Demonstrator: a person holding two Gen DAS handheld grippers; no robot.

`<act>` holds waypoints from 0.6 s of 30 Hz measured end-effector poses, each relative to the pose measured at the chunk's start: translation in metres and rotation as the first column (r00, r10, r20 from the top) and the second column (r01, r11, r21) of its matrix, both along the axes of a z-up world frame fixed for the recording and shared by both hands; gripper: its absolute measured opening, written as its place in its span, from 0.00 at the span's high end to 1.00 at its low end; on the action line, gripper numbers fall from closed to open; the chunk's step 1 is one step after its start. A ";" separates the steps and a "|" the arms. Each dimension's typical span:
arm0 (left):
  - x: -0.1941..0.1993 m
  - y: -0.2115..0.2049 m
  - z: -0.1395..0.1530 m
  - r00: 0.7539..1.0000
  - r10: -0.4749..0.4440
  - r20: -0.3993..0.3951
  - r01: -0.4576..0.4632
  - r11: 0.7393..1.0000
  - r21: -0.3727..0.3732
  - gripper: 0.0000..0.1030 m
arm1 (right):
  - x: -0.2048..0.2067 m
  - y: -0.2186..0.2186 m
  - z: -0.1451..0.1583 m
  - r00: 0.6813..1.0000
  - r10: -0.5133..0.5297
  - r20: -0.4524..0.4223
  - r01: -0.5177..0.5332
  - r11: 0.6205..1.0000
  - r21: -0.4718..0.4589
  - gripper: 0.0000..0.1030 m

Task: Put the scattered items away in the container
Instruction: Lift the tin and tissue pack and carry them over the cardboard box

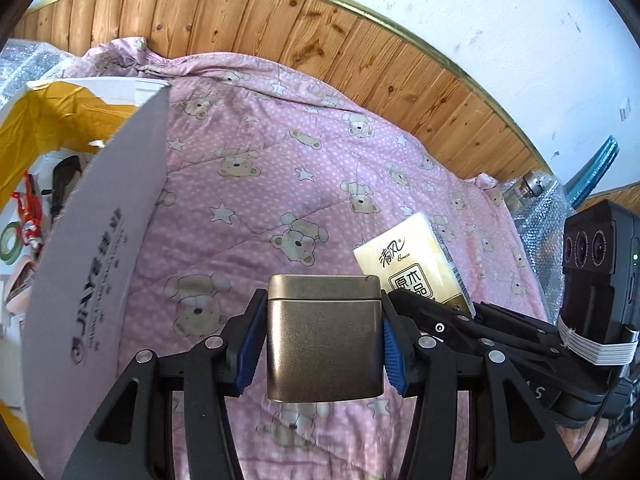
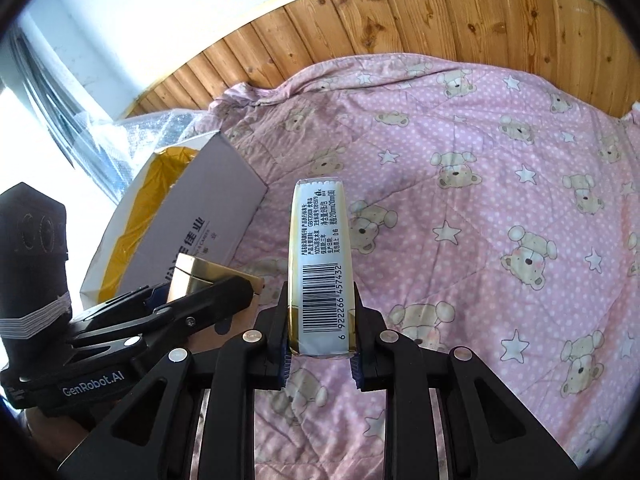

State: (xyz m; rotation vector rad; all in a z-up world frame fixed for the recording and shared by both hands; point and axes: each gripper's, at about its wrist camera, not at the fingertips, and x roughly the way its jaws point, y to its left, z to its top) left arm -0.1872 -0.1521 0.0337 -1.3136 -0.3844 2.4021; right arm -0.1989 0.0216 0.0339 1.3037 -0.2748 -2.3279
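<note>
tin [image 1: 324,336] between left jaws

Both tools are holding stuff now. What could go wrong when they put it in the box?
The left tool grips the smooth gold tin by its sides only, so it might slip out. The right tool pinches the tissue pack at its near end, so the long free end could sag or catch on the cardboard box. The tools are close together and might bump.

A home bedroom. A pink quilt [image 1: 280,168] printed with teddy bears and stars fills the middle of both frames. Knotty wood panelling [image 1: 280,20] and a white wall [image 1: 480,8] run across the top.
</note>
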 end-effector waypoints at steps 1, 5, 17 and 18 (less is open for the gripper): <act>0.004 -0.003 0.003 1.000 0.004 -0.004 -0.004 1.000 0.000 0.49 | 0.004 -0.004 0.005 1.000 0.005 -0.007 -0.005 1.000 0.001 0.77; 0.018 -0.017 0.016 1.000 0.016 -0.023 -0.017 1.000 -0.003 0.49 | 0.017 -0.017 0.021 0.999 0.020 -0.031 -0.020 1.000 0.000 0.77; 0.053 -0.049 0.054 0.995 0.043 -0.090 -0.042 0.999 0.018 0.49 | 0.051 -0.050 0.054 0.996 0.048 -0.079 -0.046 0.999 0.027 0.77; 0.055 -0.050 0.056 0.995 0.044 -0.095 -0.042 0.999 0.022 0.49 | 0.053 -0.052 0.057 0.995 0.049 -0.083 -0.047 0.999 0.027 0.77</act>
